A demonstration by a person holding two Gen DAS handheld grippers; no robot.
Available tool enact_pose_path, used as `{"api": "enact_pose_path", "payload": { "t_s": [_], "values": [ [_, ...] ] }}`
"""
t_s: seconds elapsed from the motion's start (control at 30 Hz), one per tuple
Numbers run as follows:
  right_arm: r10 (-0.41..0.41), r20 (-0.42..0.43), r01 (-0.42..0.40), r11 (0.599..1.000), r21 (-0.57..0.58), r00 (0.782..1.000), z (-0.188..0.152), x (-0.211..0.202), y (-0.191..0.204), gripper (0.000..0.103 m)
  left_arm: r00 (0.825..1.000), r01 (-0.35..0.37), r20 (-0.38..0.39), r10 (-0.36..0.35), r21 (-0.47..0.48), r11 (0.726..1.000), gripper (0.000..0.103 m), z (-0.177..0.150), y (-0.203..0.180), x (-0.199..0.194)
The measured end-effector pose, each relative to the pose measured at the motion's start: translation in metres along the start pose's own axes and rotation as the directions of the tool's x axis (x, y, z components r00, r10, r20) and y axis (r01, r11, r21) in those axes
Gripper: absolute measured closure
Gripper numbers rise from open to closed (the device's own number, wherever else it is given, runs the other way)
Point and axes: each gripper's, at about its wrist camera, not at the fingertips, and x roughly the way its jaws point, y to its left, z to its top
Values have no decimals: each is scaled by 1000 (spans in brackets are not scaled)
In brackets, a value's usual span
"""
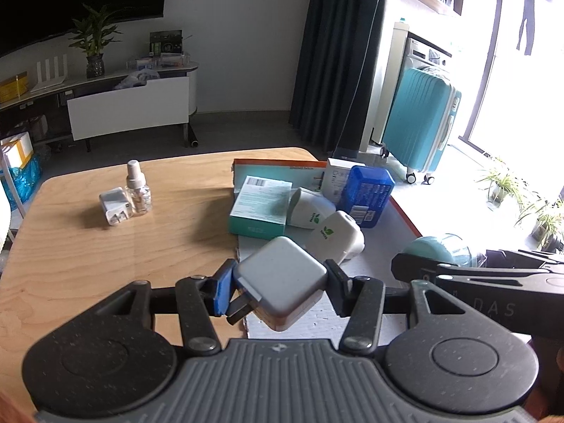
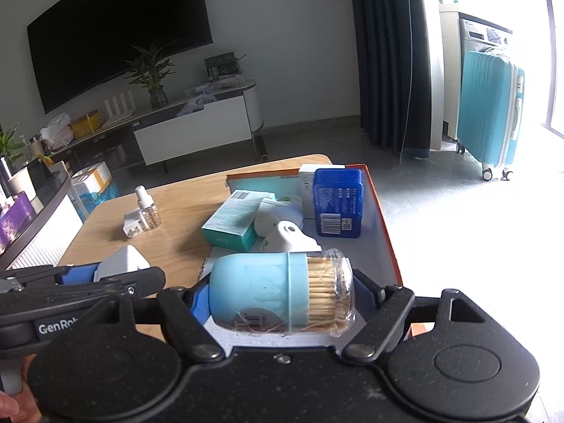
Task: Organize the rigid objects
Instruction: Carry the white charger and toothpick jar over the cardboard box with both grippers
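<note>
Sorting in progress, both grippers loaded over the tray.
Left gripper (image 1: 278,287) fingers are clamping a white charger (image 1: 280,278); right gripper (image 2: 282,294) fingers, spread wide, are gripping a toothpick jar (image 2: 282,290). Boxes and plugs are lying in the tray (image 2: 382,225); another charger (image 1: 113,206) and a spray bottle (image 1: 138,190) are waiting on the tabletop (image 1: 105,257).
</note>
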Motion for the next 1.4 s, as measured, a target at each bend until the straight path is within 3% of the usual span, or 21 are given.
{"api": "enact_pose_path", "payload": {
  "t_s": [0.43,1.4],
  "values": [
    [-35,-1,35,998,51,999,-5,-2,-25,11,999,39,-27,-38,24,999,50,-1,-19,12],
    [-41,-7,42,996,76,999,10,23,-34,11,998,30,-57,-28,38,999,50,10,-22,38]
  ]
}}
